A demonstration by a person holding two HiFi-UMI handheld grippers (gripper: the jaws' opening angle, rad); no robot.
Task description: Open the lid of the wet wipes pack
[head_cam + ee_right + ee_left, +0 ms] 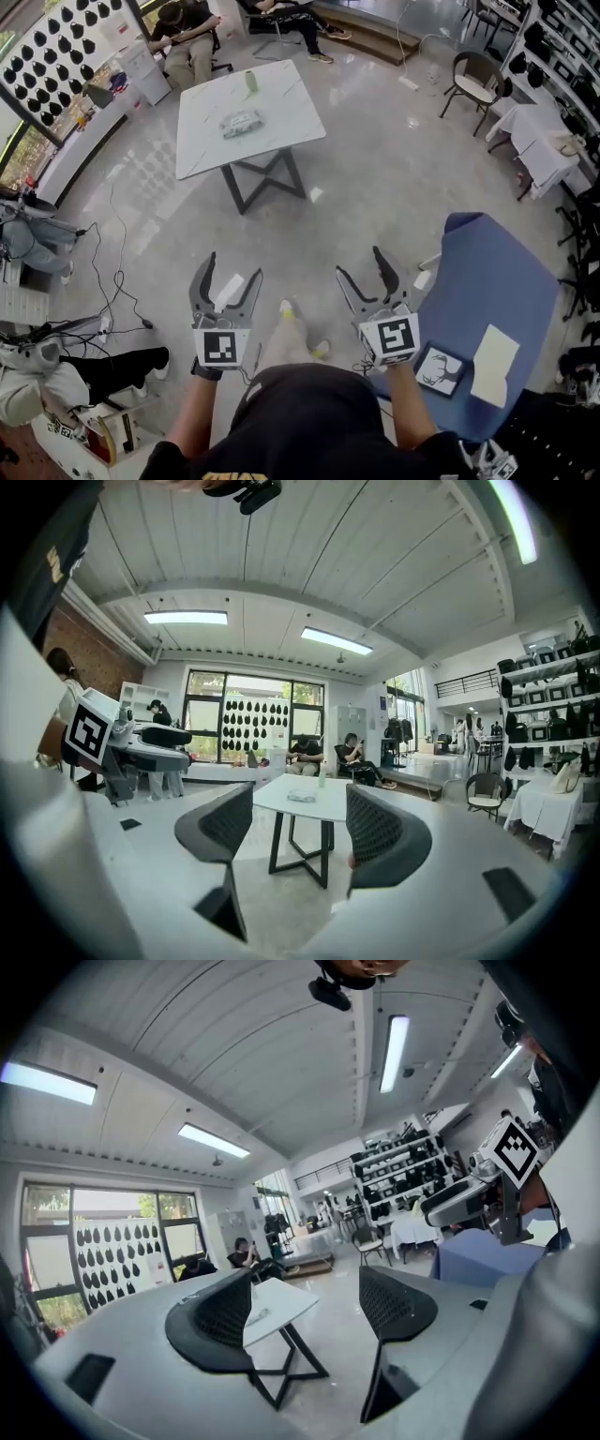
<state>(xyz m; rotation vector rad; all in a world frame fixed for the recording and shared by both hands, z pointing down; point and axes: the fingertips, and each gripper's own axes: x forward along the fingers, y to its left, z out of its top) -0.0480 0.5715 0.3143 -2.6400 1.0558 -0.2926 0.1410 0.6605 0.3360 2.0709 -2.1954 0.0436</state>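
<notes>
Gaping wide and empty, the left tool (234,265) and right tool (360,262) point level at mid-air. Well beyond them, across open floor, the wet wipes pack (241,123) lies flat on the white counter (281,136), near a green bottle (250,82). It is probably light, soft and slippery, so pin its body and lift the stiffer lid by its lip.

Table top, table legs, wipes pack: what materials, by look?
Table top: white, smooth, faint sheen; laminate or stone, can't tell.
Table legs: dark crossed bars, likely painted metal.
Wipes pack: probably soft plastic film; pale, slightly crumpled outline, too small to be sure.
</notes>
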